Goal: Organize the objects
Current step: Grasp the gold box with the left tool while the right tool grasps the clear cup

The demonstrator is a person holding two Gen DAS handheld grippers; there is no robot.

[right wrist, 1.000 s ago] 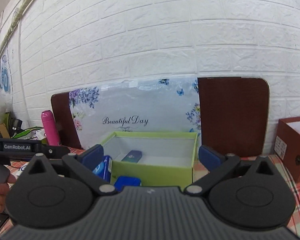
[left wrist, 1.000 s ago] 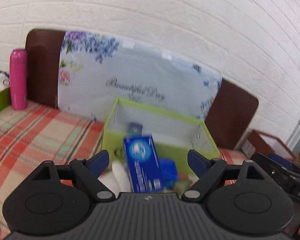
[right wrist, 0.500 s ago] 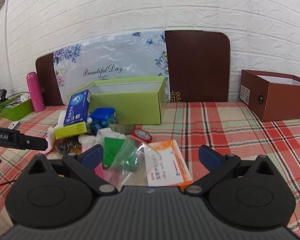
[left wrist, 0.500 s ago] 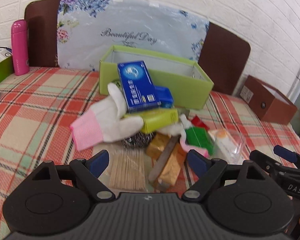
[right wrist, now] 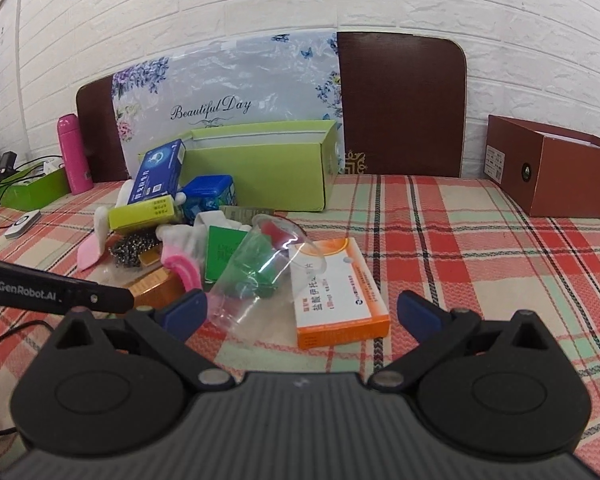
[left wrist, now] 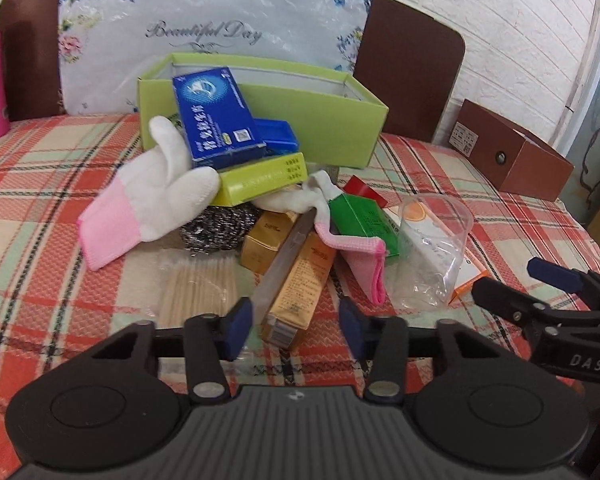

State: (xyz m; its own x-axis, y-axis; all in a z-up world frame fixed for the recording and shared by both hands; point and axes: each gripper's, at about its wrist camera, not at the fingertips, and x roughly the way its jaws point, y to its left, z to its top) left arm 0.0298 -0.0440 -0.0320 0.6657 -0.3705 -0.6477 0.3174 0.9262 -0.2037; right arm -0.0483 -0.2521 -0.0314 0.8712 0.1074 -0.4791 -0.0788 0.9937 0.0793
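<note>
Plaid tablecloth: green box contents hidden; left claw, right claw apart.

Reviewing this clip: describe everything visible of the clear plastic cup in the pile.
The clear plastic cup looks thin, transparent and empty, and lies tipped on its side at the pile's right edge. In the right wrist view its open rim faces up and away, over the orange-and-white medicine box, while its narrower base points toward the camera, on the plaid tablecloth. The green box shows through its wall and seems to touch it. Neither hand-held gripper touches it; the right hand-held gripper is open just short of it.
</note>
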